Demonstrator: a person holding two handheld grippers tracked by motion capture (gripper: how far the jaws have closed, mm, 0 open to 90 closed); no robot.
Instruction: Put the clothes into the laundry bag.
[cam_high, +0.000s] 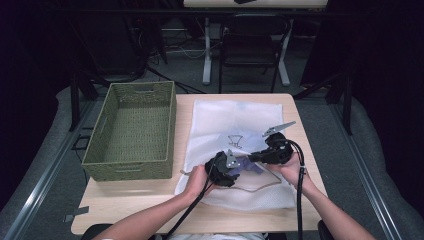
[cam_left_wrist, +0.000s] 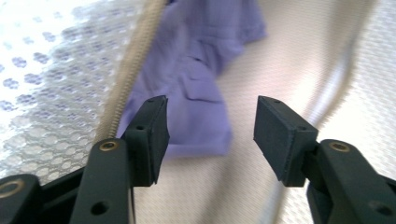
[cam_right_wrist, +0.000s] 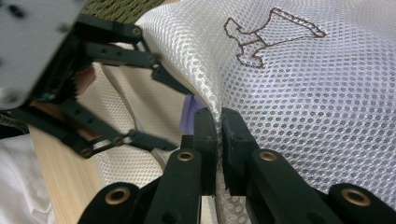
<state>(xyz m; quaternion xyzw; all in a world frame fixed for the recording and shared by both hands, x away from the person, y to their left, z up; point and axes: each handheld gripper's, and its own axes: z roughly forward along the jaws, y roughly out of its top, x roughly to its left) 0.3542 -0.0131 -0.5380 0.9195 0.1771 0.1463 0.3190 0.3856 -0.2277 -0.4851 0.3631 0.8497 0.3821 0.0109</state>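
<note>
A white mesh laundry bag lies flat on the wooden table, its zipped mouth toward the person. A purple garment sits in that mouth. My right gripper is shut on the bag's upper mesh edge and holds it raised off the lower layer. My left gripper reaches into the opening with its jaws apart; the purple garment lies just beyond and below them, pressed by neither pad. The zipper tape runs past the left jaw. In the high view both grippers meet at the bag's near side.
A green woven basket stands on the table's left half, beside the bag. A brown stitched emblem marks the bag's top. Behind the table stand a dark chair and white desk legs; bare wood runs along the near edge.
</note>
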